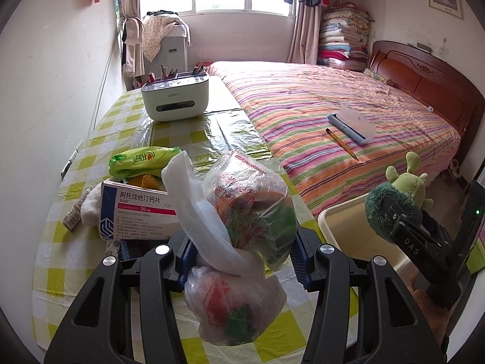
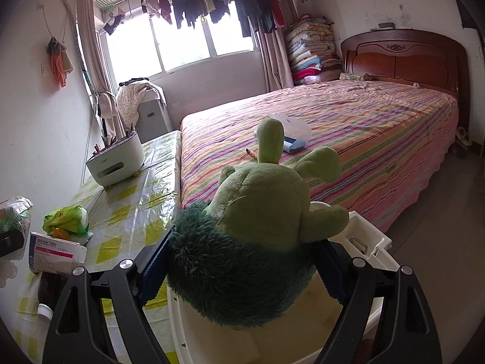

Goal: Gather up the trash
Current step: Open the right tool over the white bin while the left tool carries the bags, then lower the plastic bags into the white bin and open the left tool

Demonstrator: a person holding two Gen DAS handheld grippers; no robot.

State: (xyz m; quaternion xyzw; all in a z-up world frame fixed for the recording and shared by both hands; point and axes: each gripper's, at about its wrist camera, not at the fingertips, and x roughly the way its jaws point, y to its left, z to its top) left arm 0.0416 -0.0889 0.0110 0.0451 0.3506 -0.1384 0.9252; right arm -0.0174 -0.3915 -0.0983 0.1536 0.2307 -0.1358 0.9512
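Left tongs (image 1: 242,251) are clenched on a knotted clear plastic bag of trash (image 1: 242,233), held just above the checked surface (image 1: 91,163). Right tongs (image 2: 242,270) grasp a green plush toy (image 2: 257,227) by its dark furry end, over a cream bin (image 2: 363,242) beside the striped bed (image 2: 363,127). On the surface behind the bag lie a medicine box (image 1: 133,215) and a green packet (image 1: 142,160)
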